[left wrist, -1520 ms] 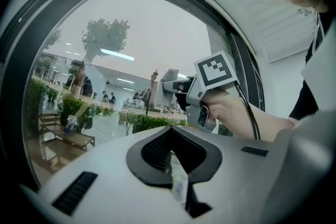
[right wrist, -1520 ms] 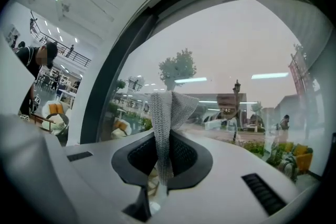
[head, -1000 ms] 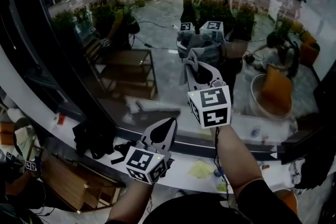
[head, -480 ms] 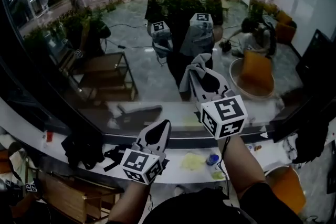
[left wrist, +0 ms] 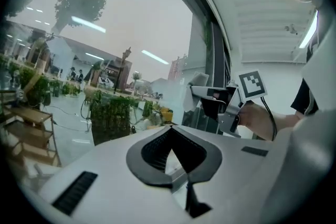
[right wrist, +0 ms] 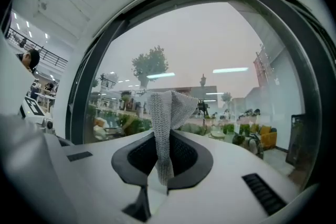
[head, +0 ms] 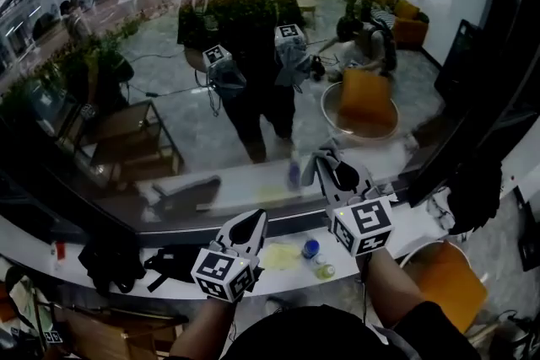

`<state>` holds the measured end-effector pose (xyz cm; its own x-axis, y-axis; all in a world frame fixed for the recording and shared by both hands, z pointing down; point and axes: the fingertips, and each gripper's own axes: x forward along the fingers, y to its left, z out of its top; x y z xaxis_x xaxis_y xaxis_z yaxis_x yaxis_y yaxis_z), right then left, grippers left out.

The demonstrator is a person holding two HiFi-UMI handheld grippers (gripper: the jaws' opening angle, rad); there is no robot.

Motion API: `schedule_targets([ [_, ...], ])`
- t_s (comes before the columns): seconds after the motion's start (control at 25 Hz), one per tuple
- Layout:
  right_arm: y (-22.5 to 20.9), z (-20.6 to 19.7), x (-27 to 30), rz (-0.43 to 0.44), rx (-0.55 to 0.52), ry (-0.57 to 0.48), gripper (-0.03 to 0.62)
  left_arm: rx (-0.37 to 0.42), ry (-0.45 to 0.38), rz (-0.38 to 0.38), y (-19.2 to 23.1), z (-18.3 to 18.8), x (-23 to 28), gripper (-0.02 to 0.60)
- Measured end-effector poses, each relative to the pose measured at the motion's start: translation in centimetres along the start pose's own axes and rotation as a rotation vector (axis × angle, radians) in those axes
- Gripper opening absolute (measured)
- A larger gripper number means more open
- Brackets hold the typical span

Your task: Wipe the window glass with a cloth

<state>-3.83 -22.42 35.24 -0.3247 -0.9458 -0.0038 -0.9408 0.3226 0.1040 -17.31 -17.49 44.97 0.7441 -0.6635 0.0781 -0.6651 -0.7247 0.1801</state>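
My left claw (head: 256, 217) hangs low, just above the white window ledge (head: 25, 236). Its jaws are pressed together with nothing between them, and I judge it is parked there to leave the pane free. Right of it and higher, my right claw (head: 331, 158) is clamped on the grey knitted cloth (right wrist: 167, 113). The cloth stands up past the jaw tips so that fabric, not plastic, meets the large curved window glass (head: 152, 72). It sits at the lower pane; I cannot tell whether it touches.
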Motion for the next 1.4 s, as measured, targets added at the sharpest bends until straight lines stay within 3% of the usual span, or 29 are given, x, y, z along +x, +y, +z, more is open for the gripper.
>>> schedule_targets([
  [0.32, -8.3, -4.7, -12.7, -0.121, 0.075, 0.063, 0.052, -0.051, 0.034, -0.113, -12.9, -2.5, 5.1, 0.008],
  [0.6, -9.4, -8.3, -21.3, -0.138, 0.130, 0.123, 0.052, -0.049, 0.048, -0.160, -21.5, -4.1, 5.7, 0.008],
  [1.04, -9.3, -12.0, -28.8, -0.087, 0.166, 0.189, 0.052, -0.066, 0.074, -0.110, -28.2, -6.8, 5.0, 0.008],
  [1.4, -9.5, -12.3, -31.8, -0.053, 0.168, 0.168, 0.051, -0.063, 0.072, -0.092, -31.1, -8.1, 4.3, 0.008],
])
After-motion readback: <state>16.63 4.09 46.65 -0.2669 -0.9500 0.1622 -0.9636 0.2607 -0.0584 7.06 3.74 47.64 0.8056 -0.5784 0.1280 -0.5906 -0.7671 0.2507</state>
